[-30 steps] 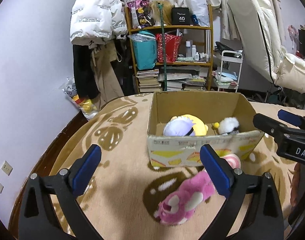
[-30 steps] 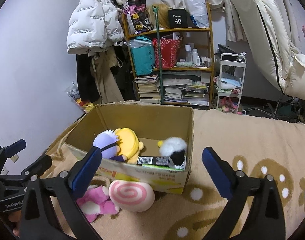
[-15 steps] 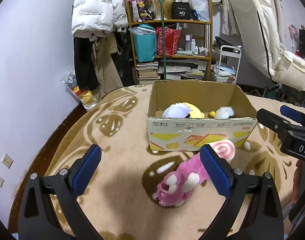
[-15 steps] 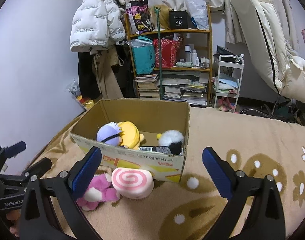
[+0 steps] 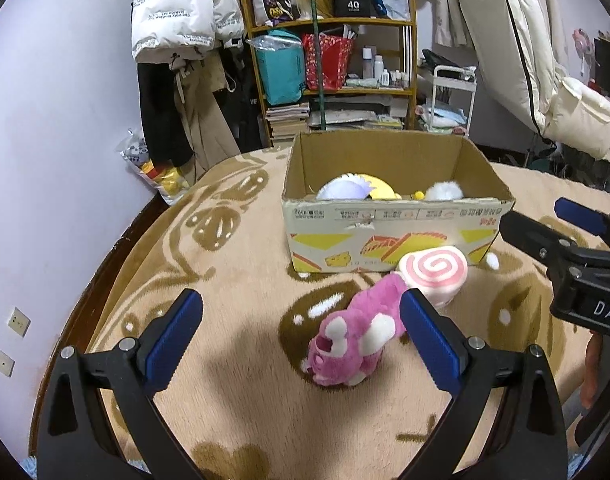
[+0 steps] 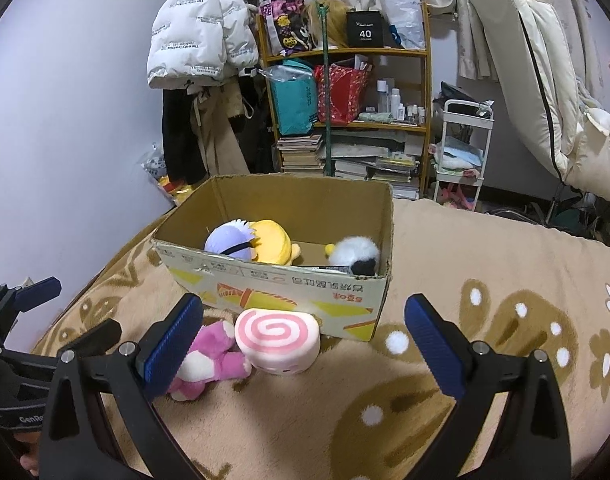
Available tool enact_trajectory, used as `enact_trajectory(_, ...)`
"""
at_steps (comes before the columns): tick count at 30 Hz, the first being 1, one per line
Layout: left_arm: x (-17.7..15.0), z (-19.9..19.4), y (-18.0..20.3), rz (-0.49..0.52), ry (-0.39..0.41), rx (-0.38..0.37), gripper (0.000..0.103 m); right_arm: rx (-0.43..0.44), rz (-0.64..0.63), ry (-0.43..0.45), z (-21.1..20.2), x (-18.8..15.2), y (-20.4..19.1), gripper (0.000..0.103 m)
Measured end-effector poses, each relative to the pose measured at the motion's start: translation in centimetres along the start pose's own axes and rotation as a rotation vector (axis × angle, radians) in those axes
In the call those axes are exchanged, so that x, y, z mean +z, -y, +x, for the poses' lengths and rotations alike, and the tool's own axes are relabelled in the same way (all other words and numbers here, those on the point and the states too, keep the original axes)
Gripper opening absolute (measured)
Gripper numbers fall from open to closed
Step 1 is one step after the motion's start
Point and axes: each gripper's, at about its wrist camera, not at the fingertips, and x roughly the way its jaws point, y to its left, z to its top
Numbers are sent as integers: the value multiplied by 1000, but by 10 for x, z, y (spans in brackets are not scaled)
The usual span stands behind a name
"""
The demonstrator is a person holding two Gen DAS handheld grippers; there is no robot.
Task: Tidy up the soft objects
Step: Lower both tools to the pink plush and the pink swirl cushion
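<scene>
A cardboard box (image 5: 393, 240) (image 6: 289, 284) stands on the beige blanket and holds a purple-and-yellow plush (image 6: 251, 242) and a white fluffy plush (image 6: 355, 256). In front of it lie a pink plush bear (image 5: 359, 338) (image 6: 209, 360) and a pink swirl roll cushion (image 5: 433, 276) (image 6: 277, 338), touching each other. My left gripper (image 5: 301, 336) is open, a little short of the bear. My right gripper (image 6: 305, 344) is open, with the roll cushion lying ahead between its fingers and nothing held. Each gripper shows at the edge of the other's view.
The blanket's left edge (image 5: 117, 248) drops off beside the purple wall. Behind the box are a wooden shelf (image 5: 333, 76) of bags and books, hanging coats (image 5: 185, 40), a white cart (image 5: 449, 100) and a cream mattress (image 5: 545, 80) leaning at right.
Both grippers have drawn back from the box and lowered, so the box looks farther away and the bear and roll cushion show fully. Both stay open.
</scene>
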Motion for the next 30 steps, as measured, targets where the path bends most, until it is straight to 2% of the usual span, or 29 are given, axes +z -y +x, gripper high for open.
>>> enact_trajectory(7,0,13,0,-9,-51,-12,98,8,21,-17,7,-1,4,103)
enact_trajectory(21,-2,39,2,-16,-104,-8,98,27,39,-44,22,-5,2,103)
enact_trajectory(30,-9,59,17,34,-176,-35,98,58,92,-93,41,-10,6,103)
